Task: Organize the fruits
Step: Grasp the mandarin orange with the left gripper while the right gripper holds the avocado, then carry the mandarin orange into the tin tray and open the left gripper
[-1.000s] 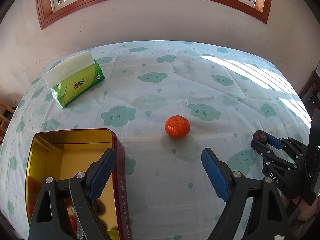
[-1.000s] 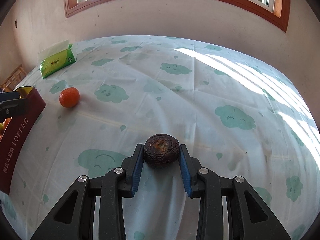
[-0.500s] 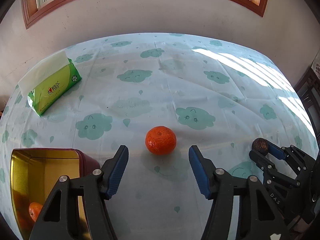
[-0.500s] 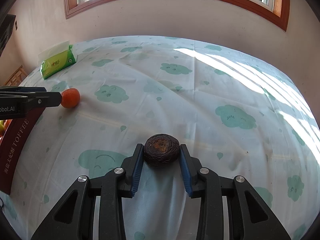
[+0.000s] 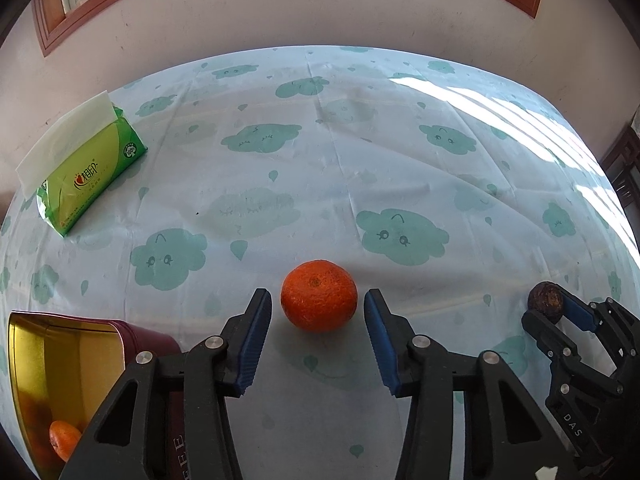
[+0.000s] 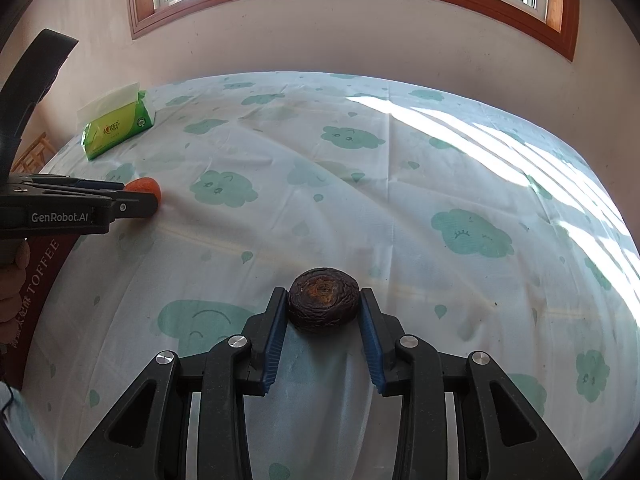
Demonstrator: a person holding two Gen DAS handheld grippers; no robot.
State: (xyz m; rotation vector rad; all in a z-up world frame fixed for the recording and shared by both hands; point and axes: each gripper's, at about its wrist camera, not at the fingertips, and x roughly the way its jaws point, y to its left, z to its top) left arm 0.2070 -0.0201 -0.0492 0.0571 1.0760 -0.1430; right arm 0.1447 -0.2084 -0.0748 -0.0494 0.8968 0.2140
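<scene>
An orange mandarin [image 5: 319, 288] lies on the cloud-print tablecloth [image 5: 360, 152]. My left gripper [image 5: 317, 300] straddles it and its jaws are closing, with a thin gap still showing on each side. In the right wrist view the mandarin [image 6: 149, 187] peeks out past the left gripper's fingers [image 6: 132, 204]. My right gripper [image 6: 323, 300] is shut on a dark, wrinkled round fruit [image 6: 323, 304] just above the cloth. That fruit [image 5: 545, 298] shows again at the right of the left wrist view.
A maroon toffee tin [image 5: 64, 318] with a gold inside stands open at the lower left, holding another mandarin [image 5: 64, 440]. A green tissue pack [image 5: 90, 178] sits at the far left. A wall and window run behind the table. A person's hand [image 6: 12, 292] holds the left gripper.
My left gripper has come forward and down from over the tin to around the mandarin, and its jaws have narrowed. The right gripper and its dark fruit have not moved.
</scene>
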